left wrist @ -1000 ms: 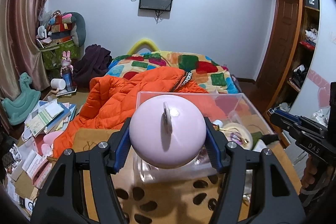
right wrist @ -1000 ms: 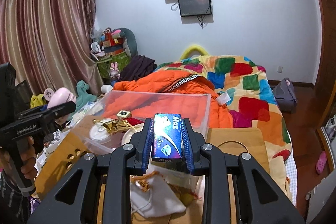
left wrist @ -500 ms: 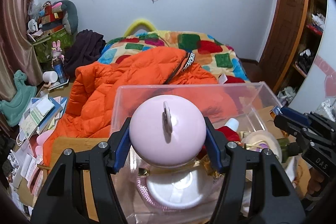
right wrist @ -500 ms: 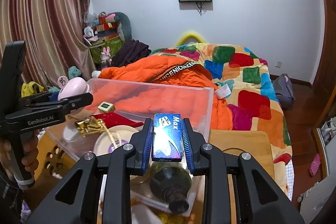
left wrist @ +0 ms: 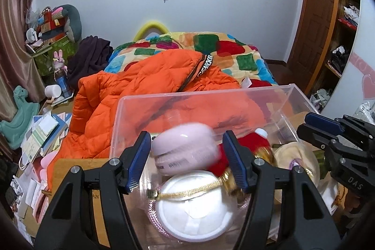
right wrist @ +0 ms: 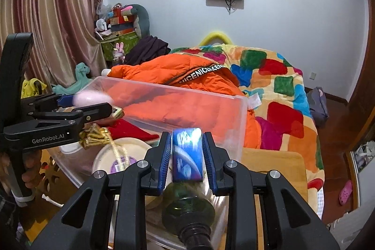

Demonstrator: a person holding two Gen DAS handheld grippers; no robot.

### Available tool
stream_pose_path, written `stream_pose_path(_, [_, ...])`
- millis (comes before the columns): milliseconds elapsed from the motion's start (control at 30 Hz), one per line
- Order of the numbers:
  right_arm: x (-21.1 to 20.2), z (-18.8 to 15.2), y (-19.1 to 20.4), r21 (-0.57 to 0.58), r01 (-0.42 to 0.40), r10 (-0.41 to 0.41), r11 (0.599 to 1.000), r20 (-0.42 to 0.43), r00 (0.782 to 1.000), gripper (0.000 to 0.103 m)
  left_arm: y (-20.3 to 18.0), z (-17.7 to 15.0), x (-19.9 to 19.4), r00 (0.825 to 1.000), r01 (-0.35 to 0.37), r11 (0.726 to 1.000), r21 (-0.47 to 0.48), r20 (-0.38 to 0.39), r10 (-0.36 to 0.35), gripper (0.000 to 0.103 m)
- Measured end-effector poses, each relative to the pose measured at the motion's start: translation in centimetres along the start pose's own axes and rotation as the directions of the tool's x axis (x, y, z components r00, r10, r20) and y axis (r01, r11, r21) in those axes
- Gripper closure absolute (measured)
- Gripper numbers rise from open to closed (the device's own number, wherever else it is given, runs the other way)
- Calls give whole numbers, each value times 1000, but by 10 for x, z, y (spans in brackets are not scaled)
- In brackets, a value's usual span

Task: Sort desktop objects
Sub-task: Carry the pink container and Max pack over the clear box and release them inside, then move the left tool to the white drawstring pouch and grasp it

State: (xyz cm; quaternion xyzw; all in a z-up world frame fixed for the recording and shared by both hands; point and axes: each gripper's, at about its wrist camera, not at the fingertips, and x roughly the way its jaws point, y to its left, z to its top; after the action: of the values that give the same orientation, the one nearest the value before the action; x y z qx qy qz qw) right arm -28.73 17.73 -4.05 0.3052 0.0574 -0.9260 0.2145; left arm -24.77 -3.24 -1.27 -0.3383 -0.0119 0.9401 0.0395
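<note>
Pink case (left wrist: 185, 148) sits between the left tool (left wrist: 186, 162) pads, motion-blurred, tilted, gaps visible on both sides, so the jaws are spread and not clamping it; it's over the clear plastic bin (left wrist: 164, 100), toward the bin's 12 o'clock half in the left wrist view. Blue box (right wrist: 187, 154) stands upright between the right tool (right wrist: 186, 156) pads, also blurred, thin gaps either side — jaws apart, no contact I can confirm. It's above the bin's near-right corner. Bin contents, left wrist view: white round lidded container (left wrist: 194, 205) at 6 o'clock with a gold ribbon (left wrist: 187, 190) across it, red fabric (left wrist: 253, 144) at about 2 o'clock, cream round tin (left wrist: 295, 161) at 3 o'clock. Right wrist view adds a dark green bottle (right wrist: 187, 210) lying directly under the blue box at 6 o'clock, neck toward the camera, and a gold bow (right wrist: 96, 135) at 9 o'clock. Bin rests on the wooden bench (right wrist: 269, 161); orange jacket (left wrist: 140, 83) on the bed (right wrist: 281, 76) behind it at 12 o'clock.
</note>
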Motion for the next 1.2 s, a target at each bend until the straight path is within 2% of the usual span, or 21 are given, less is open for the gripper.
stream_pose_path(167, [-13, 3, 4, -12, 18, -17, 1000, 41, 999, 63, -4, 3, -12, 1000, -6, 1000, 12, 23, 6, 40])
stream_pose_path(267, [-29, 3, 5, -11, 20, -20, 1000, 71, 997, 62, -7, 4, -23, 999, 5, 1000, 15, 38, -5, 36])
stream_pose_path(333, [-40, 3, 4, -9, 26, -25, 1000, 86, 996, 61, -10, 2, -34, 998, 22, 1000, 21, 53, -23, 29])
stream_pose_path(400, [-52, 0, 4, -10, 36, -35, 999, 102, 994, 60, -14, -2, -43, 997, 30, 999, 38, 65, -32, 29])
stream_pose_path(567, [-75, -11, 3, 2, 48, -48, 999, 125, 991, 56, -27, -21, -66, 997, 0, 996, 86, 80, -7, 22])
stream_pose_path(633, [-84, -17, 3, 17, 48, -50, 999, 127, 991, 56, -33, -30, -73, 997, 0, 996, 91, 78, -7, 16])
stream_pose_path(833, [-99, -34, 2, 48, 37, -43, 998, 127, 991, 52, -52, -54, -91, 996, 0, 994, 108, 90, -10, 8])
stream_pose_path(1000, [-106, -52, -4, 60, 60, -67, 996, 110, 992, 41, -70, -70, -91, 998, 42, 994, 99, 49, -47, 6])
stream_pose_path(1200, [-110, -73, -21, 90, 61, -69, 994, 92, 993, 40, -98, -86, -68, 992, 116, 989, 94, -53, -112, 6])
